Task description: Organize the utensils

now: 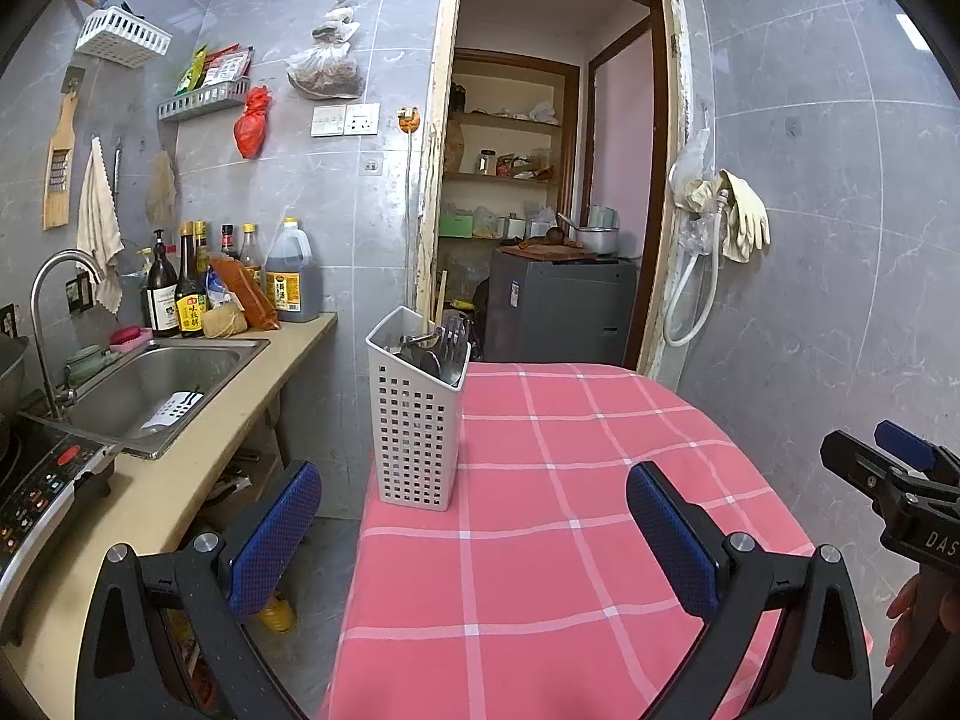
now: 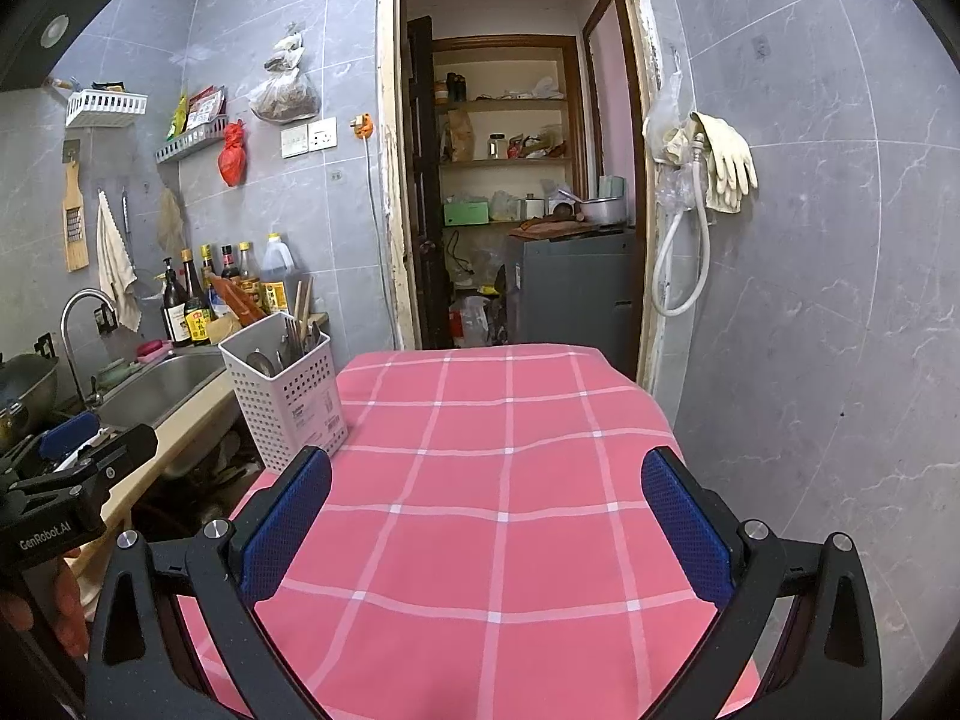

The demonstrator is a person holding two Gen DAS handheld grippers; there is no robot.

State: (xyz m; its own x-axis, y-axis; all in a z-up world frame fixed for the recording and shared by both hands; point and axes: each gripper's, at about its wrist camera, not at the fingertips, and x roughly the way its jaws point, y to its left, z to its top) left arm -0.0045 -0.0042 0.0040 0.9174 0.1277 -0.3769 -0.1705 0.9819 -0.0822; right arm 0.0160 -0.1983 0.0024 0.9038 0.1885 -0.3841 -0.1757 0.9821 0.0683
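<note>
A white perforated utensil caddy (image 1: 416,414) stands upright at the far left corner of a table covered by a pink checked tablecloth (image 1: 558,540). Inside it sit metal spoons and forks (image 1: 443,343), handles down and heads up, with a pair of wooden chopsticks (image 1: 441,295) leaning against its far wall. The rest of the cloth shows bare.

The left gripper (image 1: 474,516) hangs above the near left part of the table with its blue-padded fingers (image 1: 273,534) spread wide and grasping nothing; the caddy stands just beyond it, between the fingers and slightly left of centre. The right gripper (image 2: 486,510) hovers over the middle of the table, its fingers (image 2: 684,522) likewise released and holding nothing, with the caddy (image 2: 288,390) off to its far left. Each gripper shows at the edge of the other's view, with part of the person's hand (image 1: 906,624) below it.

Left of the table runs a beige counter (image 1: 198,468) with a steel sink (image 1: 162,384) and curved faucet (image 1: 51,300). Sauce bottles (image 1: 180,288) and a large jug of dark liquid (image 1: 292,276) crowd its far end. An induction cooker (image 1: 42,480) sits at its near end. Rubber gloves (image 1: 744,216) hang on the right wall beside an open doorway (image 1: 552,180).
</note>
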